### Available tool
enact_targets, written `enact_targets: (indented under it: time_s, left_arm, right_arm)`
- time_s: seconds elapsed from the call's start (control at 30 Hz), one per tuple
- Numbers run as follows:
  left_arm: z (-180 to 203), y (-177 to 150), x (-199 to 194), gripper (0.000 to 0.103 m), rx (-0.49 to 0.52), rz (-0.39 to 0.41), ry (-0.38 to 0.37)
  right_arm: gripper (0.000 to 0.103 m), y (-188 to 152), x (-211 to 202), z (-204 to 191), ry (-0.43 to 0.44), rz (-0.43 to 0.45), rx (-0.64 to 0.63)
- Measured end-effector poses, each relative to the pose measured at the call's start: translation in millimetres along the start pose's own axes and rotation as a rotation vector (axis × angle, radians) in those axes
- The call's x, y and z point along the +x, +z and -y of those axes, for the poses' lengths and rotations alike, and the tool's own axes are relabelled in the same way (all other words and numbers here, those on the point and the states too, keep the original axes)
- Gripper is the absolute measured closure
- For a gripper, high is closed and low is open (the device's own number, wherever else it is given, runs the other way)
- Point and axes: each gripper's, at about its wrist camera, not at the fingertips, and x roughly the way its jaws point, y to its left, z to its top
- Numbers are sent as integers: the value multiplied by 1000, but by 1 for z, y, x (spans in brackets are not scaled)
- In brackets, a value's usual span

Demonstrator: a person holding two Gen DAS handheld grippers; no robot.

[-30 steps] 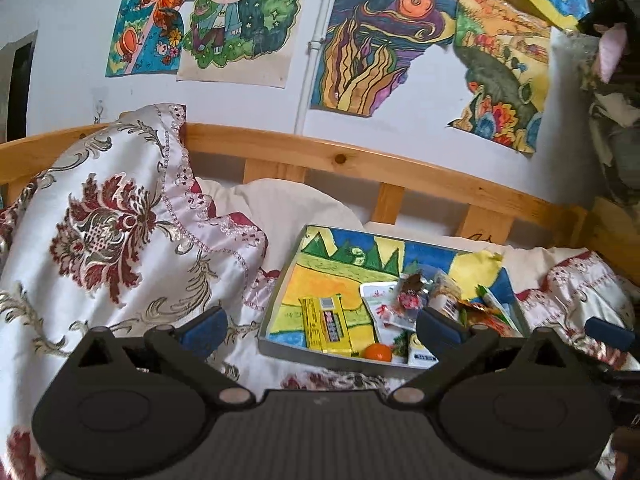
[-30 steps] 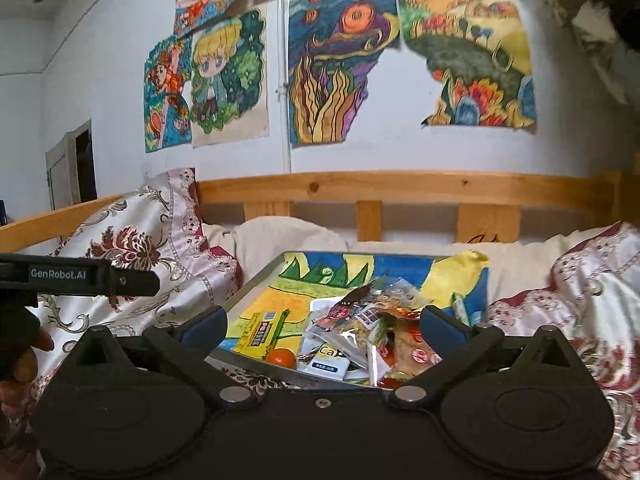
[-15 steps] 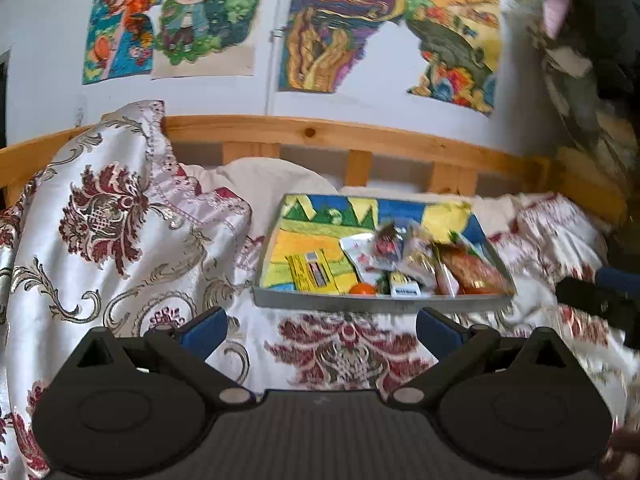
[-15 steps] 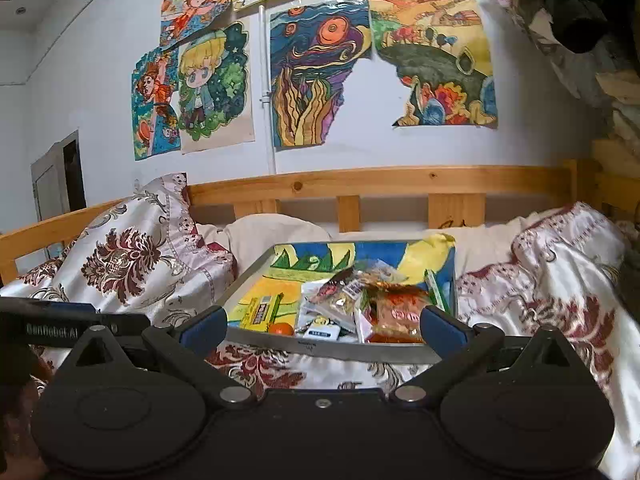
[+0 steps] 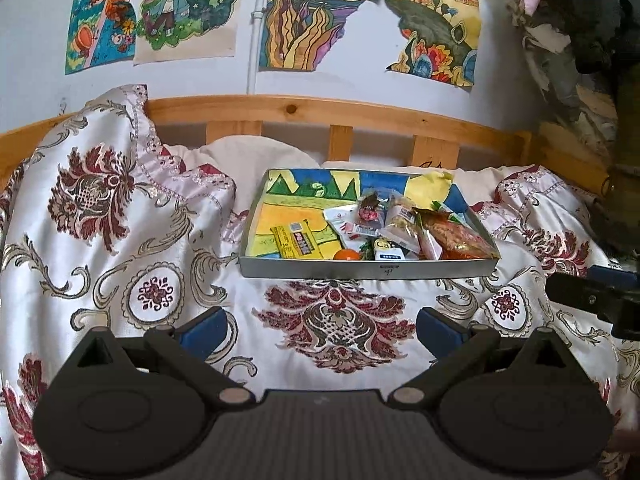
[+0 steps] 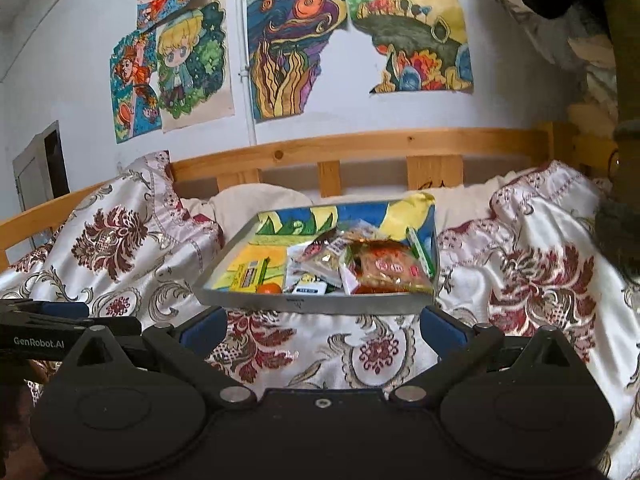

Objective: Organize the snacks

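Nearest to me, my left gripper (image 5: 319,326) stands wide open with nothing between its blue-padded fingers (image 5: 202,327); my right gripper (image 6: 323,326) is spread just as wide and holds nothing either; both hang above the patterned bedspread (image 5: 336,328), whose dark red medallion shows in the gap between the left fingers. In the right view the other gripper's black body sits beside my left finger, low at the edge, with white lettering on it; in the left view the tip of the right gripper pokes in past my right finger.

Ahead of the fingers, and apart from them, the grey tray (image 5: 368,269) rests on the bedspread, its near wall facing me; a coloured drawing lines its floor. Inside, the yellow snack bar (image 5: 294,242) lies towards the left finger's side, alone on the lining; the small orange fruit (image 5: 346,255) sits against the near wall, roughly centred; just beside it is a white packet (image 5: 390,254) with blue print; the heap of snack packets (image 5: 404,222) crowds the side ahead of the right finger, with the big orange bag (image 6: 386,266) uppermost in the right view.

Beyond the tray lie a pale pillow (image 5: 256,160) and the wooden bed rail (image 5: 320,114); farthest off, painted pictures (image 5: 312,12) hang on the wall.
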Motion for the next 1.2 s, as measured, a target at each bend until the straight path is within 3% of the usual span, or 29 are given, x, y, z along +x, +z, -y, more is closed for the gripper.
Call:
enact_targets:
  time_s: [0.5, 1.2]
  left_arm:
    - [2, -2, 2, 1, 8, -23, -4]
    - [4, -3, 1, 1, 25, -25, -16]
  right_arm:
    - [1, -8, 5, 0, 0, -59, 24]
    - [1, -9, 8, 2, -6, -71, 32]
